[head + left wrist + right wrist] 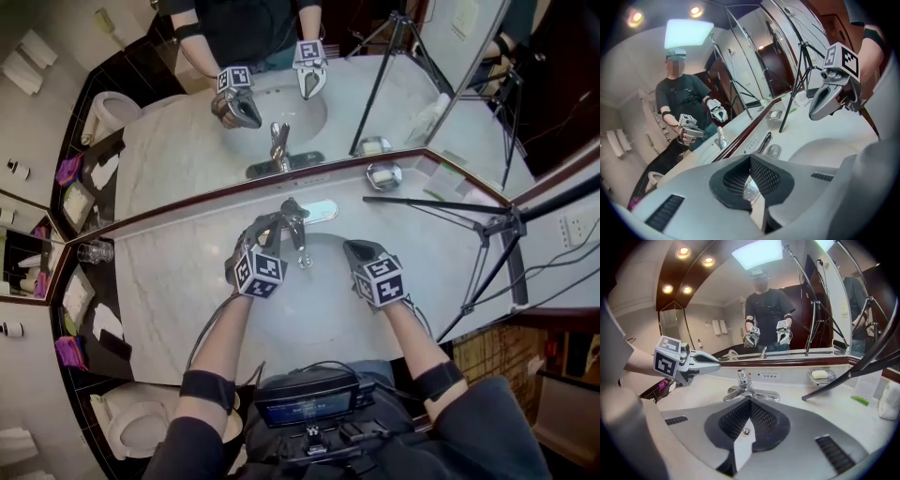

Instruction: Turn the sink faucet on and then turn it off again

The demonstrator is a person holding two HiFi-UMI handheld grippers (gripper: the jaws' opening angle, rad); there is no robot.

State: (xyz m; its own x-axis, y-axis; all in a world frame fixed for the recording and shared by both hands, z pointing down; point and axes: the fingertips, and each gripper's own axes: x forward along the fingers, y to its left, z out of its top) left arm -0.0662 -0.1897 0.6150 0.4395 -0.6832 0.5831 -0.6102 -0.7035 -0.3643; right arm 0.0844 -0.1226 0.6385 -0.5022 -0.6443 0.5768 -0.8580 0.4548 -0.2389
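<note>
A pale marble countertop (169, 291) runs the width of the head view and meets a wall mirror (178, 131) along a dark ledge. The mirror repeats the counter, both grippers and the person holding them. An oval white sink basin (314, 314) is sunk into the counter in front of the person. To its right, a black tripod (497, 230) stands with its legs spread across the marble.

The left gripper (750, 158) reaches over the back left of the basin. Its jaws are pressed together at the tips and grip nothing. A bright chrome sliver shows through the gap below the tips, probably part of the tap, though that view is too tight to be sure. The right gripper (750, 401) hangs over the right half of the basin, well apart from the left one. Its jaws are also drawn fully together and empty.

The chrome single-lever faucet (744, 389) sits at the middle of the basin's back rim, just in front of the mirror ledge, with its spout pointing over the bowl. In the right gripper view the left gripper's tip lies to the left of the lever, near it but with a gap between them.

A soap dish (820, 375) holding a pale bar rests on the counter to the right of the faucet. A glass tumbler (95, 251) stands at the counter's far left. The small metal drain (746, 431) shows at the bottom of the bowl.
</note>
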